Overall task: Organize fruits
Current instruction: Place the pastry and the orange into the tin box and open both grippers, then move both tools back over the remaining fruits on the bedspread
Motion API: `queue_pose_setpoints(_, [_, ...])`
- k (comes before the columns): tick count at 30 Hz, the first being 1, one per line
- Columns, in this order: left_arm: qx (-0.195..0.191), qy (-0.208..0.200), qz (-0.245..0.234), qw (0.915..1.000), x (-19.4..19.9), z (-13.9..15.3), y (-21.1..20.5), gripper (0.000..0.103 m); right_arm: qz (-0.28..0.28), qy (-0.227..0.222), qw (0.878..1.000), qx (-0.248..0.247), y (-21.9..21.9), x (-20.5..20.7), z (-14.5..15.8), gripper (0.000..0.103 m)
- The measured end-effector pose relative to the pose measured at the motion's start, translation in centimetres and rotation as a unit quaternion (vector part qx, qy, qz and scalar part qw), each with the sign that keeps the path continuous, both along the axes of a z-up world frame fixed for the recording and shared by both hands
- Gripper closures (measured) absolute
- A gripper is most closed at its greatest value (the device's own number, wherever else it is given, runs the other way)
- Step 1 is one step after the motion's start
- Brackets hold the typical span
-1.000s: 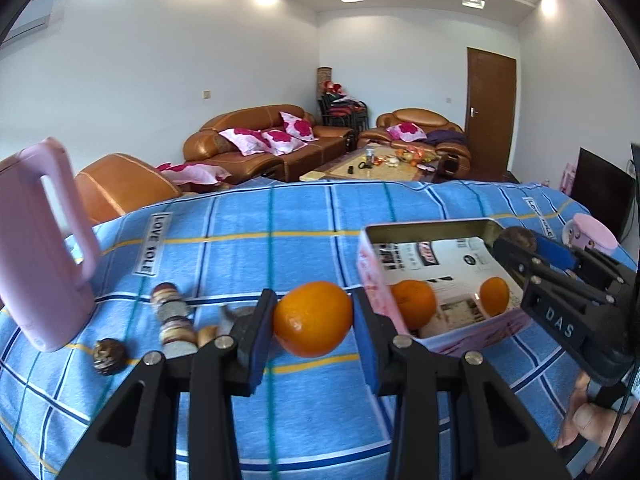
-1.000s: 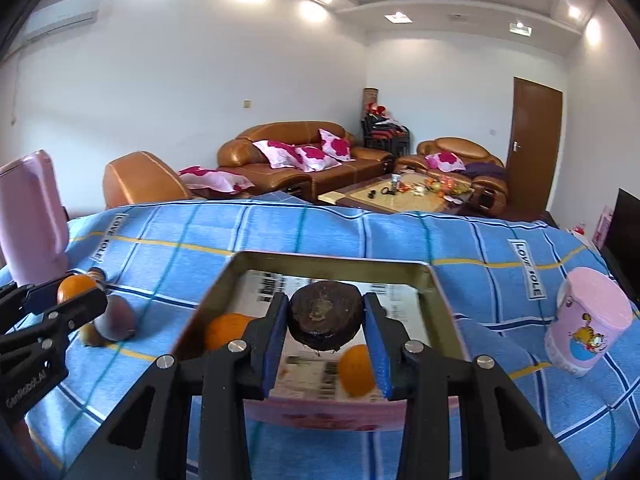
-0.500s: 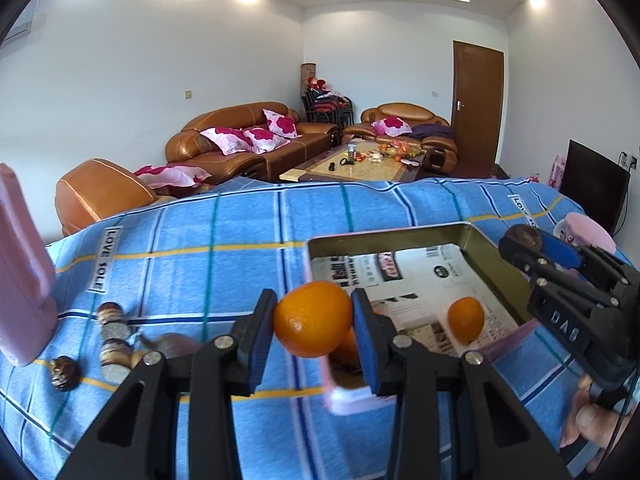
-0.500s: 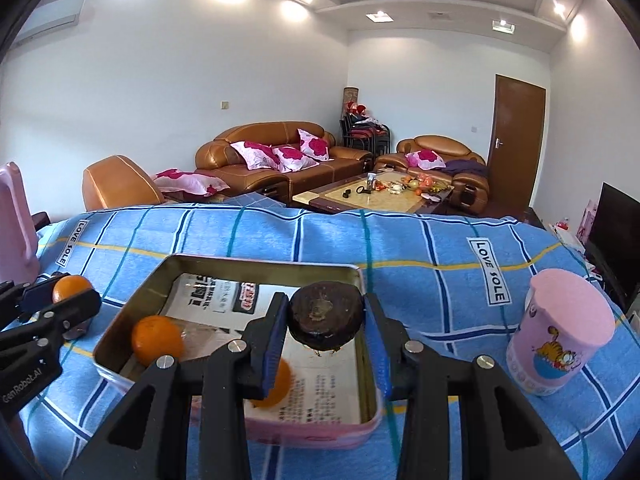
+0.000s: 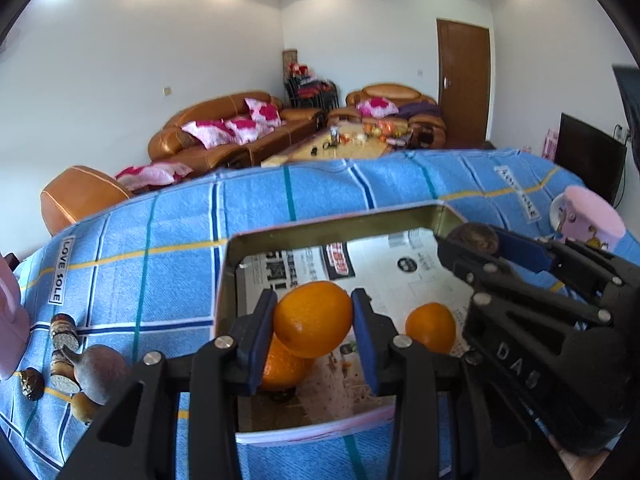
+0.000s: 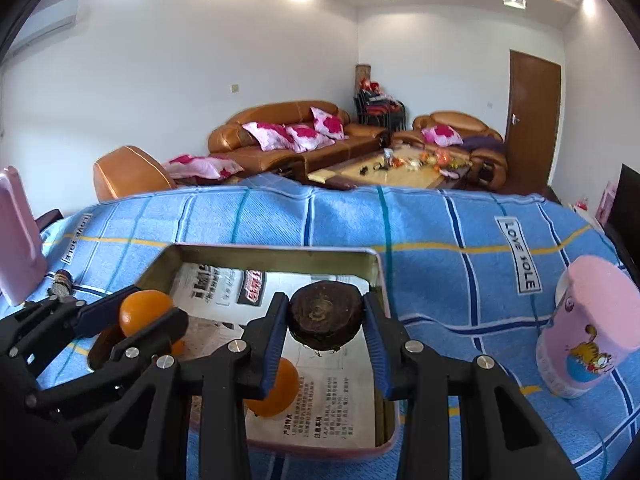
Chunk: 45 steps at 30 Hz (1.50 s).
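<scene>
Clamping an orange (image 5: 313,319) between its blue pads, the left gripper (image 5: 314,332) hangs over the tin tray (image 5: 320,230); two more oranges lie inside, at five and seven o'clock. The right gripper (image 6: 325,330) pinches a dark brown fruit (image 6: 326,321) above the tray's far right corner.

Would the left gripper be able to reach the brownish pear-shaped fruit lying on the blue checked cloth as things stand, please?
Probably not yet: the left gripper is shut on an orange over the tin tray. The brownish pear-shaped fruit lies unobstructed to its left.
</scene>
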State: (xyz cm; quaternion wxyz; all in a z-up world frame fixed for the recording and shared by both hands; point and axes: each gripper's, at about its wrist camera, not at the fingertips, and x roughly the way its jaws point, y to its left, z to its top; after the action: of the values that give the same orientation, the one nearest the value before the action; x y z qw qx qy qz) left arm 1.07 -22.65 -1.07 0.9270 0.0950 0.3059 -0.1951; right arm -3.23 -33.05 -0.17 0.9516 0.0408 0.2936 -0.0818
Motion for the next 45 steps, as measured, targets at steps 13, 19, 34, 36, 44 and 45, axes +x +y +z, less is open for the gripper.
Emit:
queue_pose_setpoints(13, [0.007,0.013,-0.014,0.9998,-0.1,-0.3,-0.1,0.061,0.042,0.015,0.998,0.048,0.3,1.0,-0.7,0.063])
queue_pose_setpoints(19, [0.016,0.013,-0.005,0.9998,0.0,-0.4,-0.3,0.052,0.052,0.02,0.996,0.07,0.4,1.2,-1.0,0.063])
queue_pose_setpoints(34, [-0.015,-0.083,0.028,0.996,-2.4,1.9,1.3,0.0,0.007,-0.073,0.995,0.063,-0.4,-1.6,1.3,0.038])
queue_pose_setpoints(36, [-0.014,-0.087,0.048,0.9949,-2.2,2.2,1.9,0.0,-0.011,-0.095,0.994,0.051,-0.6,-2.2,1.5,0.03])
queue_pose_setpoints(44, [-0.014,-0.094,0.104,0.99,-1.8,2.1,4.8,0.0,-0.028,-0.124,0.992,0.023,-0.4,-2.8,1.8,0.028])
queue_pose_setpoints(45, [-0.012,-0.096,0.107,0.9895,-1.9,2.0,5.3,0.0,-0.025,-0.126,0.992,0.018,-0.2,-2.8,1.8,0.028])
